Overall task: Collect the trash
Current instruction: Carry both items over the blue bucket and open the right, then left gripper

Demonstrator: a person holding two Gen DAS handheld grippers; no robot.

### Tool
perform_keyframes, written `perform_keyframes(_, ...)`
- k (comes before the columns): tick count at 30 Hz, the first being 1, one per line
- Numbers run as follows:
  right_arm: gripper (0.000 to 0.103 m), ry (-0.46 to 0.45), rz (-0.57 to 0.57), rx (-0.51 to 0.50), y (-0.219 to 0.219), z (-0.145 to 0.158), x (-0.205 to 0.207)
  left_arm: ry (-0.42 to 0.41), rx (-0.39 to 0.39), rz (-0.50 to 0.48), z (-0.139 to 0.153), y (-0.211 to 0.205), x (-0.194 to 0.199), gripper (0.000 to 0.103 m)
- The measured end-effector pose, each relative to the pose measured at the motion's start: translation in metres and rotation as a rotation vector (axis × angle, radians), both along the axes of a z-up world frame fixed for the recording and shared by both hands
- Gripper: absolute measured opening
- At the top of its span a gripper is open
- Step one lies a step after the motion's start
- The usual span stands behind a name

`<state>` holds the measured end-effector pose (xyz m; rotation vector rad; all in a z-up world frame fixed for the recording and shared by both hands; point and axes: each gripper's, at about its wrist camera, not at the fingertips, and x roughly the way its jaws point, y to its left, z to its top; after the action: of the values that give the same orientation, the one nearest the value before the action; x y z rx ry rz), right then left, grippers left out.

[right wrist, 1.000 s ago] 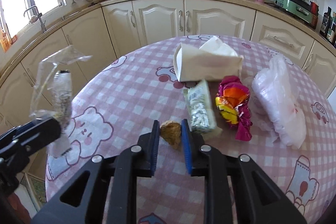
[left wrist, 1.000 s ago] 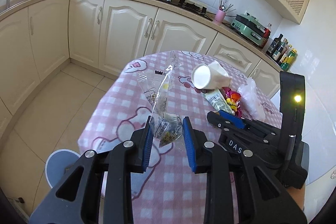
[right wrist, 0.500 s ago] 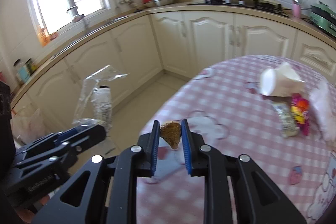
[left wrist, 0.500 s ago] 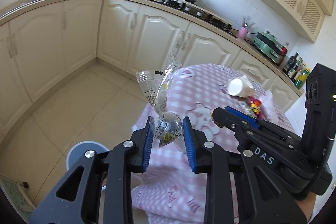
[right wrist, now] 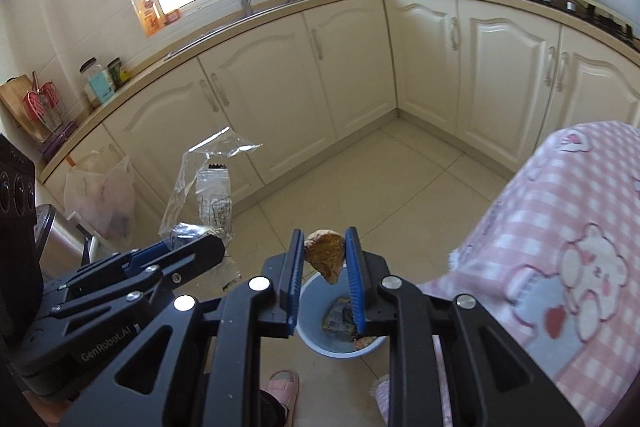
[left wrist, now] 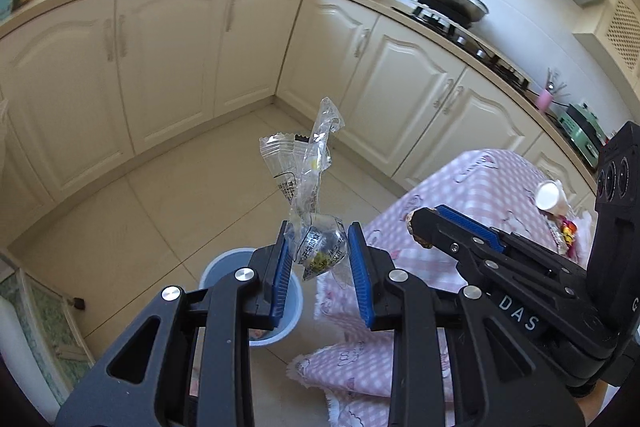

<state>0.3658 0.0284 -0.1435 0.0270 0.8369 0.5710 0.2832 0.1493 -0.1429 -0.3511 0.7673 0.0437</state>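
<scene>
My left gripper (left wrist: pixel 320 255) is shut on a bunch of clear plastic wrappers (left wrist: pixel 308 187) that stand up above its blue pads. It hangs over the floor, just past a blue trash bin (left wrist: pixel 224 267). My right gripper (right wrist: pixel 322 259) is shut on a brown food scrap (right wrist: pixel 325 254) and sits right above the blue trash bin (right wrist: pixel 316 311), which holds some trash. In the right wrist view the left gripper (right wrist: pixel 188 251) and its clear plastic wrappers (right wrist: pixel 208 199) show at the left. The right gripper (left wrist: pixel 420 227) shows at the right of the left wrist view.
A table with a pink checked cloth (right wrist: pixel 568 247) stands at the right, with a white cup (left wrist: pixel 550 193) and colourful wrappers (left wrist: pixel 566 231) on it. Cream kitchen cabinets (right wrist: pixel 280 99) line the walls. A pink slipper (right wrist: pixel 282 383) is on the tiled floor by the bin.
Both grippers swung left, off the table and out over the floor, each keeping its trash. The blue bin has come into view under them.
</scene>
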Motion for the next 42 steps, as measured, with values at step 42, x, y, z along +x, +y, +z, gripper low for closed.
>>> perform_keyframes(42,0.044,-0.002,-0.084,0.035,-0.008,-0.013,0.031,0.043,0.010,0.046,-0.021,0.010,0.044,0.060)
